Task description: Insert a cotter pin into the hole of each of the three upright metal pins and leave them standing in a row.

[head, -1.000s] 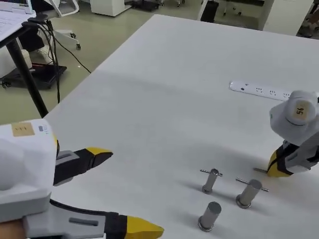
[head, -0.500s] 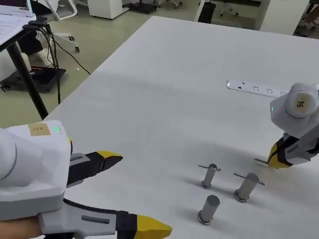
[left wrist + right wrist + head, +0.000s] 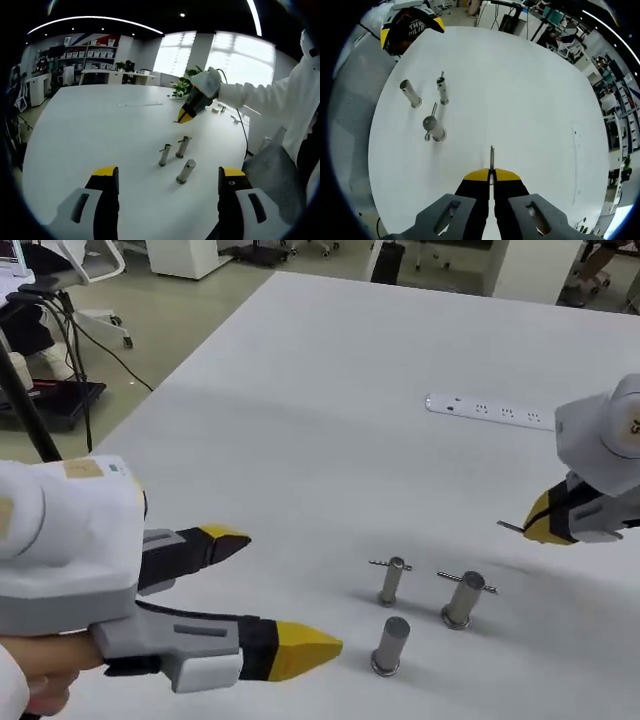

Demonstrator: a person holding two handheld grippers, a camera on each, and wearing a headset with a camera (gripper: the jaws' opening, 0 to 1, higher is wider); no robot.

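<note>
Three upright metal pins stand close together on the white table. Two carry a cotter pin through the top, the left one and the right one. The nearest pin is bare, as the left gripper view and the right gripper view confirm. My right gripper hovers to the right of them, shut on a cotter pin that sticks out past its tips. My left gripper is open at the lower left, short of the pins, with nothing between its fingers.
A white power strip lies farther back on the table. Beyond the table's left edge are a dark stand with cables and office chairs. A person's white sleeve is behind the right gripper.
My right gripper has risen from the table surface with the cotter pin in it and moved a little away from the pins. The head camera shifted; the left gripper stayed open.
</note>
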